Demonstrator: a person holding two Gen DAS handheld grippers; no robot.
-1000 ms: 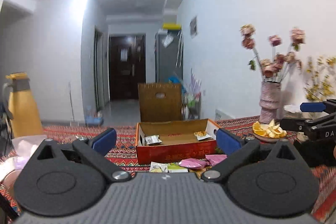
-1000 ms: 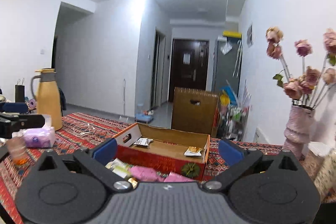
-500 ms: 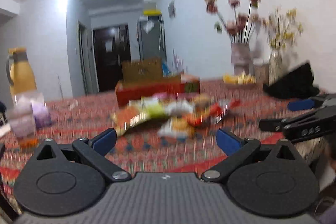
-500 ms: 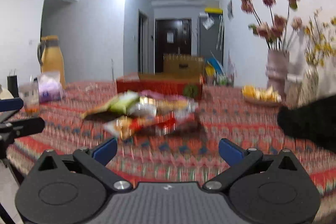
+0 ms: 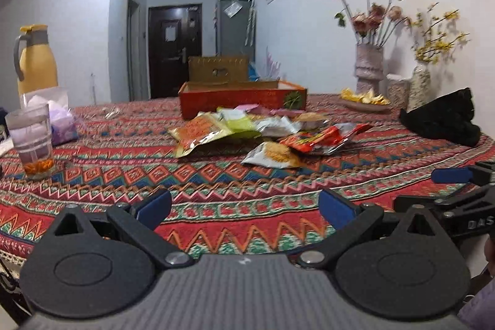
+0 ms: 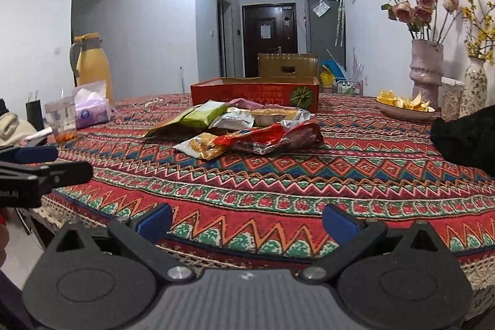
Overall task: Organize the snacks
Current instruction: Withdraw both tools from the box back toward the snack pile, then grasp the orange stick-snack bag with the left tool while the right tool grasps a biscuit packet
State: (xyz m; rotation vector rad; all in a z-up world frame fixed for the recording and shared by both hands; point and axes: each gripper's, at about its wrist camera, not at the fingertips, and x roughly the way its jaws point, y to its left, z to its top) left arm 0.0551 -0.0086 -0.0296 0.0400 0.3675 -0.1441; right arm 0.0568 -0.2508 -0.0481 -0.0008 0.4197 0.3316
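The left gripper [image 5: 244, 204] has its fingers spread apart and holds nothing; the right gripper [image 6: 247, 220] is likewise spread and empty; both hang low over the near edge of the surface [image 6: 309, 175]. The snacks [image 6: 244, 129] lie in a loose pile mid-surface, well apart from both grippers; just behind them stands the red box [image 6: 255, 93]; a glass [image 5: 31, 141] sits far left.
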